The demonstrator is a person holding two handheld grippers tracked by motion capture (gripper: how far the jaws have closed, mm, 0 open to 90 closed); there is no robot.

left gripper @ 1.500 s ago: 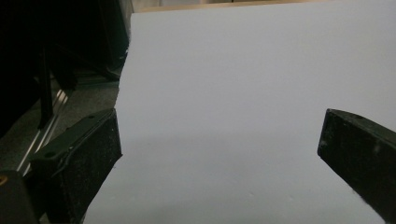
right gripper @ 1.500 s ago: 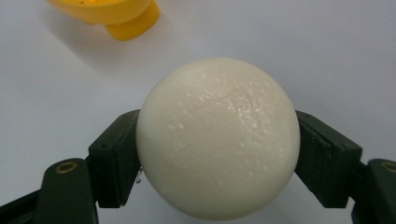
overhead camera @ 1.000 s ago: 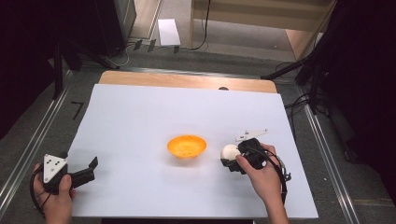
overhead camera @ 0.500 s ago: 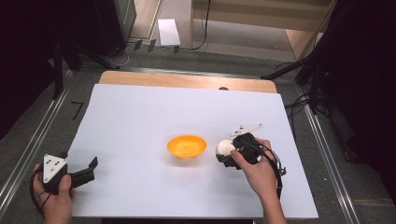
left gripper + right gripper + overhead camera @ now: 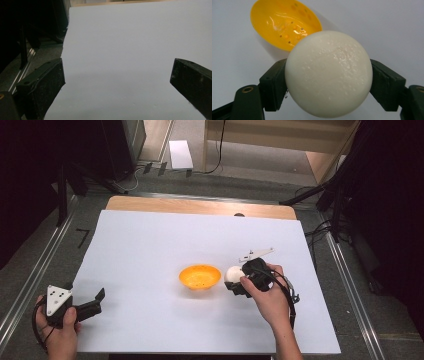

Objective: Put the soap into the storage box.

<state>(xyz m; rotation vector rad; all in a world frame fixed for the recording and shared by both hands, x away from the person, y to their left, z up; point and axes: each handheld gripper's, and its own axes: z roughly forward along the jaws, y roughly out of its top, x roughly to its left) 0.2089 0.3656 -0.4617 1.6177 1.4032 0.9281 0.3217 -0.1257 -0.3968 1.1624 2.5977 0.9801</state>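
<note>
An orange bowl [image 5: 200,276] sits near the middle of the white sheet [image 5: 150,245]. Just right of it my right gripper [image 5: 233,281] is shut on a white ball [image 5: 232,273], held a little above the sheet. In the right gripper view the white ball [image 5: 328,77] is squeezed between both black jaws, with the orange bowl [image 5: 284,23] beyond it at the upper left. My left gripper [image 5: 97,301] rests at the sheet's front left corner, open with nothing between its jaws. The left gripper view has the wide-apart fingers [image 5: 43,85] over bare white sheet [image 5: 125,50].
The sheet covers a wooden table whose far edge [image 5: 200,207] shows as a tan strip. Metal rails [image 5: 345,275] run along both sides of the table. Dark stands and cables [image 5: 325,195] stand behind and to the right.
My right gripper has carried the white ball a little to the left, closer to the orange bowl, and slightly up. The left gripper has stayed where it was.
</note>
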